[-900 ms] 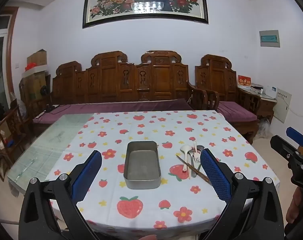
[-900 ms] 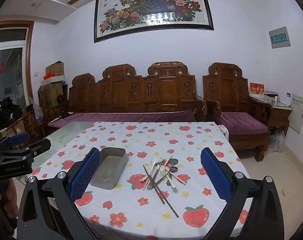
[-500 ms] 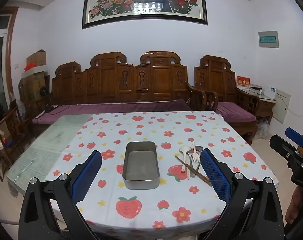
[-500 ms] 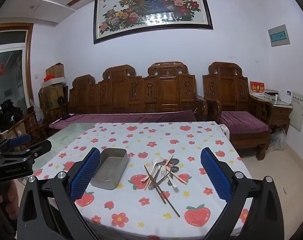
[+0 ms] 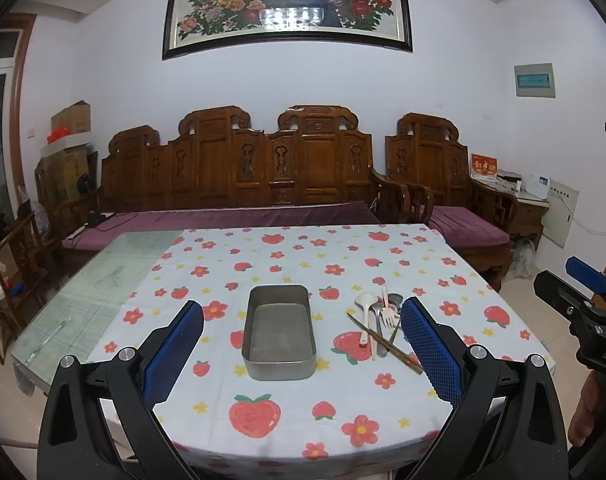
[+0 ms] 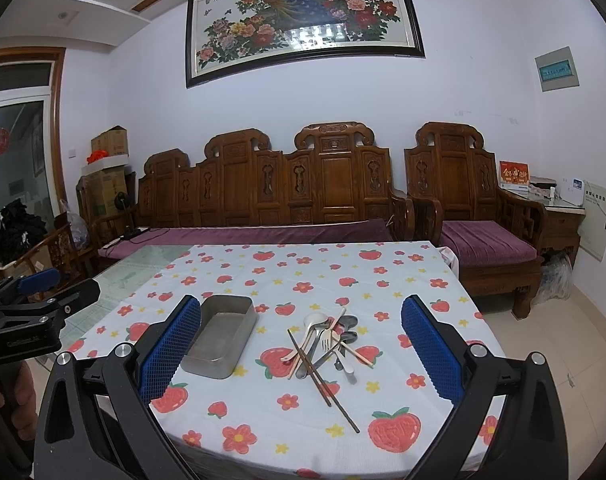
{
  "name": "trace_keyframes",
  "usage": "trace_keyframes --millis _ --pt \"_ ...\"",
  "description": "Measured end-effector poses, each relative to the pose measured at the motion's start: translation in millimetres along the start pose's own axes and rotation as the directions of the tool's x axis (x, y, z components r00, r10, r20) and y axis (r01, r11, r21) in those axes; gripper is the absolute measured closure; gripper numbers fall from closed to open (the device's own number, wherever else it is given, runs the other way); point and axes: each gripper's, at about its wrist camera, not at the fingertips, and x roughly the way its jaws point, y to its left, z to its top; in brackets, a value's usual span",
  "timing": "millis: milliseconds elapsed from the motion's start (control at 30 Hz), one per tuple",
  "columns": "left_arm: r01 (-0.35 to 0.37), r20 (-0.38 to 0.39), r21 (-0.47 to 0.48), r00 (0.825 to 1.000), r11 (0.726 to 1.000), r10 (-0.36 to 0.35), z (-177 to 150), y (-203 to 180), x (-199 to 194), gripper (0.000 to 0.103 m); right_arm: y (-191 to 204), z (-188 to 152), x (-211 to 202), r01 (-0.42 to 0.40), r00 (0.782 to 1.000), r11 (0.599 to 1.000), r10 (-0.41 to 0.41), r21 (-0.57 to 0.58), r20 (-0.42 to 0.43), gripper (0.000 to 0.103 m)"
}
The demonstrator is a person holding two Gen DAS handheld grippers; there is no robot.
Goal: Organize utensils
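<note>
An empty rectangular metal tin (image 5: 279, 332) (image 6: 220, 336) lies on the strawberry-print tablecloth (image 5: 263, 264). To its right is a heap of utensils (image 5: 379, 320) (image 6: 327, 340): a white spoon, forks, metal spoons and dark chopsticks (image 6: 323, 376). My left gripper (image 5: 303, 340) hangs open above the table's near edge, with the tin between its blue pads in the picture but well beyond them. My right gripper (image 6: 301, 344) is open too, short of the heap and holding nothing. Each gripper shows at the edge of the other's view, held by a hand.
A bare glass tabletop (image 5: 87, 280) extends left of the cloth. A carved wooden bench with purple cushions (image 5: 239, 184) and an armchair (image 6: 475, 216) stand behind the table. A side cabinet (image 6: 559, 216) is at the right wall, cardboard boxes (image 6: 107, 176) at the left.
Both views have shifted only slightly; the table and utensils sit a little lower and nearer in the frames. Both grippers stay open and empty.
</note>
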Motion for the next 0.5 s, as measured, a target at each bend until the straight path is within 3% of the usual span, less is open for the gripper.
trace_keyframes --millis 500 --pt "0.002 0.005 -0.001 1.000 1.000 -0.002 -1.2 1.5 -0.8 0.008 -0.8 -0.3 0.4 -0.001 1.000 1.000 0.001 0.003 -0.001 0.003"
